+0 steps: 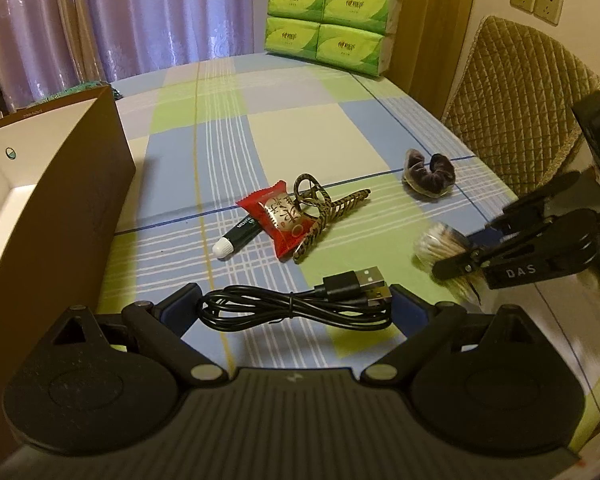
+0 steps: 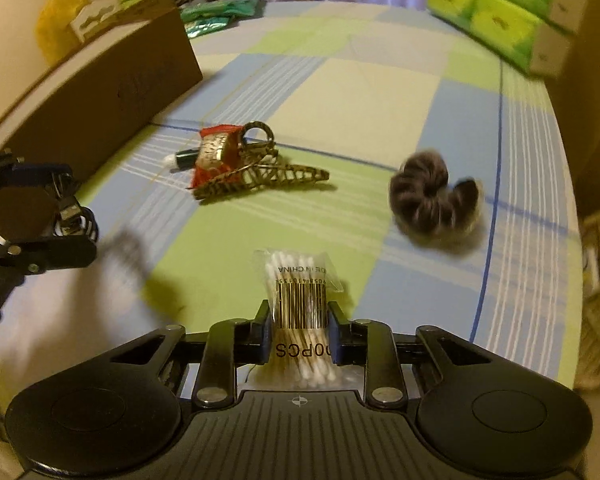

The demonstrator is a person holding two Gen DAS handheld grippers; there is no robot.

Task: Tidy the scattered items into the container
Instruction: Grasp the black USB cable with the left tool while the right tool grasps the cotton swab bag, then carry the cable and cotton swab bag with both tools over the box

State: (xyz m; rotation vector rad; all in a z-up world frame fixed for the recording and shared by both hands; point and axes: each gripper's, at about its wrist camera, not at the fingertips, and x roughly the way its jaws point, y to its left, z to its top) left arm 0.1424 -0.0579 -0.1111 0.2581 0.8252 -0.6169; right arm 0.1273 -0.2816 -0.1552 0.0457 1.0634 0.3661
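Right wrist view shows the right gripper (image 2: 299, 334) clamped on a swab pack (image 2: 300, 304), its pads pinching the bag's middle so the ends splay out above and below. Left wrist view shows the same pack (image 1: 440, 246) raised off the cloth beside the table's right edge. The left gripper (image 1: 296, 308) has its fingers spread wide either side of a coiled cable (image 1: 296, 306); the coil fills the gap between them, and I cannot tell whether it is truly held or merely framed. The box (image 1: 52, 200), brown outside and pale inside, stands at the left, well apart from the swabs.

Risks, as I judge them: the pack is a soft, slippery bag, so a quick swing across the table could let it slide out of the pads or shed swabs if the seal is weak. The right gripper must cross over the clip (image 1: 324, 216), candy (image 1: 280, 216) and tube (image 1: 236, 238) heaped mid-table, and a low pass could knock them about. The scrunchie (image 2: 436, 200) lies near the far right and could be nudged off. With the left gripper standing between pack and box, both heading boxward at once could collide. The cable's loose loops and plug may snag or uncoil when lifted
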